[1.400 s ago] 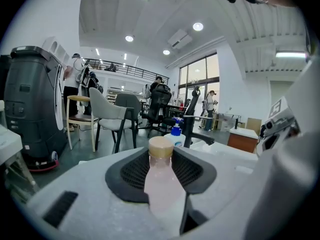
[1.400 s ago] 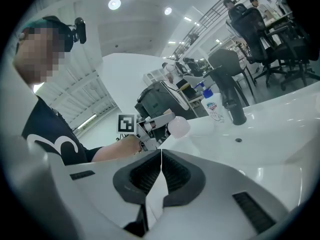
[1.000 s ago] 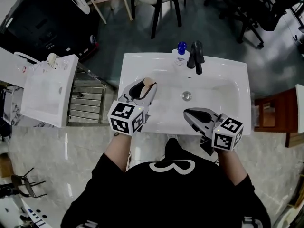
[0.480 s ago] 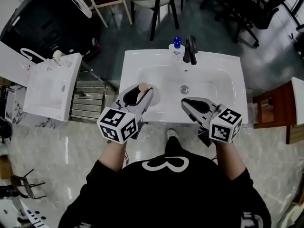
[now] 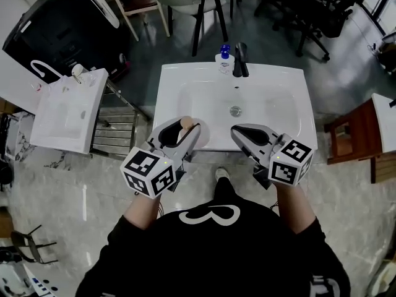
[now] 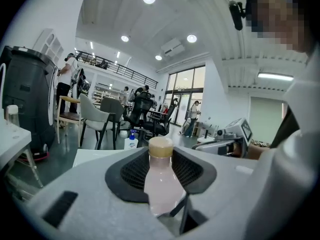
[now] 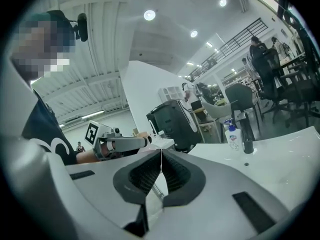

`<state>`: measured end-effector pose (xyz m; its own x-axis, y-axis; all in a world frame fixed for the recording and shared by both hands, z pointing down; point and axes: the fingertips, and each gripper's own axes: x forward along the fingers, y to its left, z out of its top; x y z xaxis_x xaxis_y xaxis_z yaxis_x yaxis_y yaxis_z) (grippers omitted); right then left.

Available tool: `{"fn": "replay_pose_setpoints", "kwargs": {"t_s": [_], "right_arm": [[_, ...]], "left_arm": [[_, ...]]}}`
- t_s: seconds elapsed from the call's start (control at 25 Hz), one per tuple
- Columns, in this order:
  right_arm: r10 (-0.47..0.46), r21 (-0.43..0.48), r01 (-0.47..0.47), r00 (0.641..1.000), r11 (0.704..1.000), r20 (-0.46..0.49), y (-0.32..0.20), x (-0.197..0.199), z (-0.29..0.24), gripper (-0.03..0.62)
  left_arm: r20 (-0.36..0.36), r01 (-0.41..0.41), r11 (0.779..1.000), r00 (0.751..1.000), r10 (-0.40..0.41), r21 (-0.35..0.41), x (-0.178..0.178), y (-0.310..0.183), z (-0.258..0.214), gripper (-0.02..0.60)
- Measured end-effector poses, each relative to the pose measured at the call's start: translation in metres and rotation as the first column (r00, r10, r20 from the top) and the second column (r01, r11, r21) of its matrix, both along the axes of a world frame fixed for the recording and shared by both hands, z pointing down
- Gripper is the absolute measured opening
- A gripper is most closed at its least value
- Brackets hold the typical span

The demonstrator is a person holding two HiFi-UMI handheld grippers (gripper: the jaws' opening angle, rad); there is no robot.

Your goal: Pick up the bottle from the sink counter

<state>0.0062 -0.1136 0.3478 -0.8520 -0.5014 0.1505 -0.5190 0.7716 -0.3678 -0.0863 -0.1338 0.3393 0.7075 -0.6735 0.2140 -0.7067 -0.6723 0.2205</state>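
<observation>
A pale pink bottle with a tan cap stands upright between the jaws of my left gripper, which is shut on it. In the head view that gripper hangs over the front left edge of the white sink, and the bottle shows at its tip. My right gripper is over the front right edge, its jaws shut with nothing between them. In the right gripper view its pads meet in a thin line.
A black faucet and a blue-capped soap dispenser stand at the sink's back rim. A second white basin is at the left and a wooden stand at the right. Chairs stand beyond the sink.
Both grippers have drawn back from the basin toward the person and risen. The left one has carried the pink bottle along.
</observation>
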Motion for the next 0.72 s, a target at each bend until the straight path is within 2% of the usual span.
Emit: {"fn": "replay_pose_setpoints", "kwargs": {"t_s": [0.16,0.72], "right_arm": [[-0.019,0.043,0.019,1.000,0.999,0.000,0.022,-0.006,-0.012,0.014],[0.009,0.113,-0.008,1.000,0.994,-0.012,0.075,-0.019,-0.035,0.014]], "left_arm": [[-0.019,-0.035,0.999,0.999,0.035,0.010,0.000,0.025,-0.009,0.149],[-0.035,-0.131,0.991,0.991,0.132,0.031,0.004,0.084,-0.021,0.149]]}}
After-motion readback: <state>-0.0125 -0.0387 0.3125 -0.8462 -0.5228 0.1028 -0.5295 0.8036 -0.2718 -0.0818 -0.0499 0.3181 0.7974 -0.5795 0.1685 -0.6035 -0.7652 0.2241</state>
